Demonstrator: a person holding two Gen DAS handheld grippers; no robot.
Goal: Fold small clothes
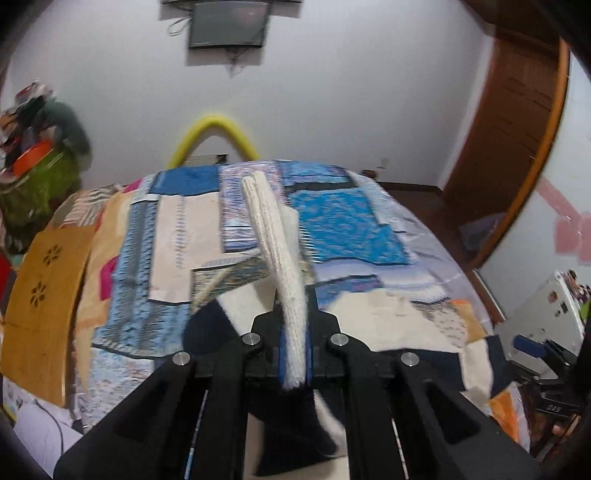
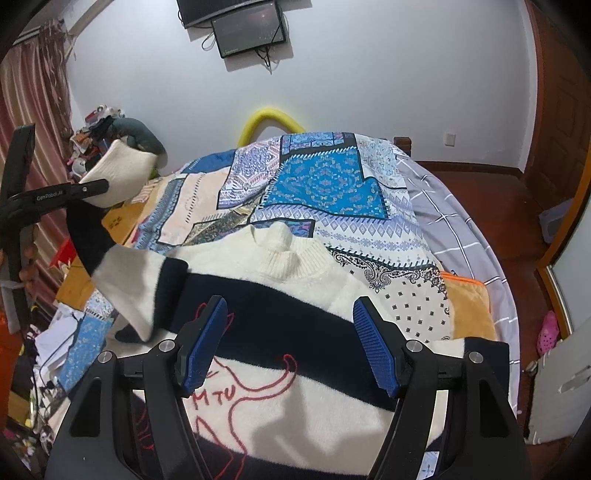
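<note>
A small cream and navy striped sweater [image 2: 280,295] with red outline embroidery lies on the bed, collar toward the far side. My left gripper [image 1: 293,314] is shut on the sweater's cream ribbed sleeve cuff [image 1: 273,236], which sticks up between the fingers. In the right wrist view the left gripper [image 2: 92,188] holds that cuff [image 2: 118,173] lifted at the left, with the sleeve hanging down to the sweater. My right gripper [image 2: 290,347] is open and empty just above the sweater's chest, its blue pads [image 2: 207,343] wide apart.
The bed has a blue patchwork-print cover [image 2: 325,184] and a grey checked sheet [image 2: 450,221] at the right. A wooden board [image 1: 44,295] and clutter lie left of the bed. A yellow tube [image 2: 269,118], a wall screen [image 2: 251,31] and a wooden door [image 1: 509,122] stand beyond.
</note>
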